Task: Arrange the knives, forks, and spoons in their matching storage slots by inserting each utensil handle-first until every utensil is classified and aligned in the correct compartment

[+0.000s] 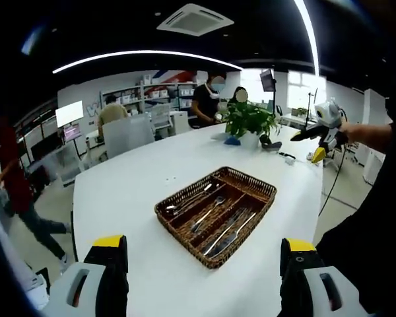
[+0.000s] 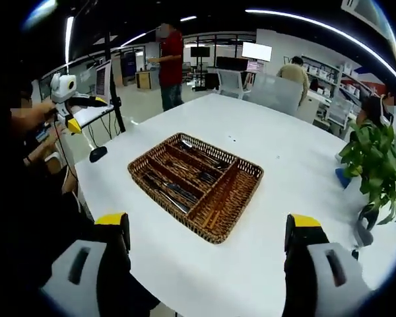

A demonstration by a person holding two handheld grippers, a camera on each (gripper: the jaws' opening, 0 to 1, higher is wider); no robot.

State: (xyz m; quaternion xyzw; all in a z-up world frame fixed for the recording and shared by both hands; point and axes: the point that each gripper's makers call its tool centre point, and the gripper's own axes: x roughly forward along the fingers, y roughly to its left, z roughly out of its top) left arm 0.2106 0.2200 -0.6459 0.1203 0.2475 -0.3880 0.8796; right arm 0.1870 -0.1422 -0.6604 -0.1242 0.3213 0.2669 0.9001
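A brown wicker cutlery tray sits in the middle of a white table. Its long slots hold metal spoons, and more silver utensils lie side by side in the other slots. In the right gripper view the same tray shows a bare cross compartment at its near-right end. My left gripper is open just short of the tray, with nothing between its jaws. My right gripper is open too, hovering near the tray's corner. The right gripper is also in the left gripper view, and the left gripper in the right gripper view.
A potted green plant stands at the table's end. Small black items lie on the table near it. People, chairs and desks are behind the table. The table's edge runs close below both grippers.
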